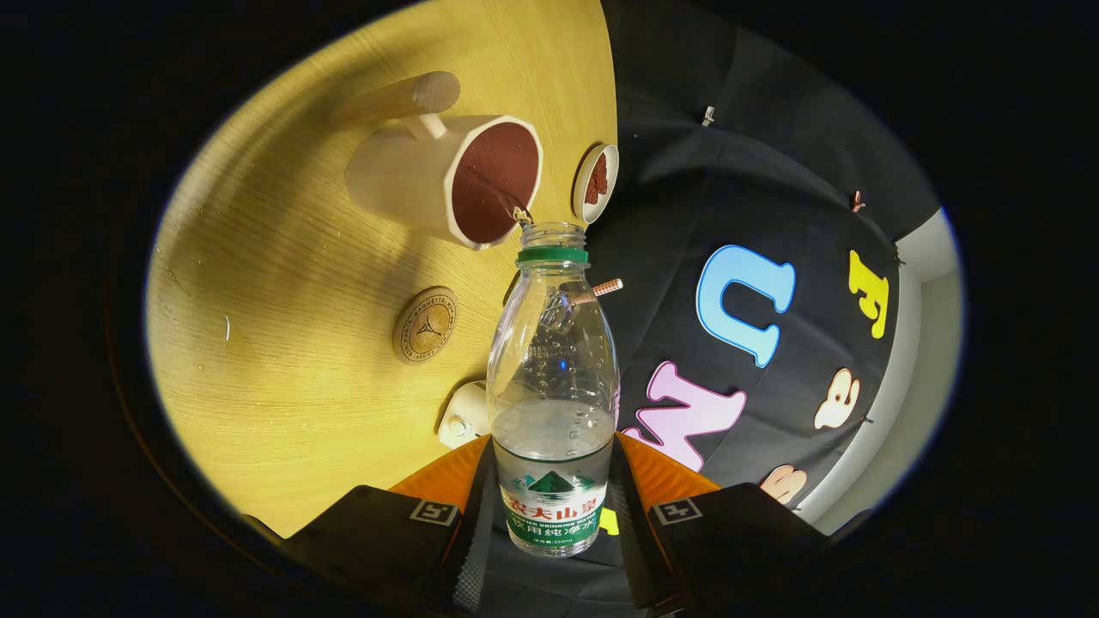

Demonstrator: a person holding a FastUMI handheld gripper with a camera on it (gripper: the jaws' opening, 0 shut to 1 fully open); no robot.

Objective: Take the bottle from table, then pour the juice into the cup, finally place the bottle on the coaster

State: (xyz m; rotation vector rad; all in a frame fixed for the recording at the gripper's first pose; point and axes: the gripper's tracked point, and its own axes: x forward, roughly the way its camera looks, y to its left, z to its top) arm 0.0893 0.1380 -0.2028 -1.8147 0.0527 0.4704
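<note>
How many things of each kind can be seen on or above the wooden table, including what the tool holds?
Bottles: 1, the clear bottle, uncapped, clamped between both fingers of the tool
Cups: 1, the cream cup with a dark red inside
Coasters: 1, the round wooden coaster
Small dishes: 1, the small dish beside the cup
White caps: 1, the white cap near the bottle
Total: 5

Fisheye camera riding on the gripper (551,506)
It is looking forward along the fingers, tilted, close over the surface (283,343), booth wall toward 3 o'clock.
</note>
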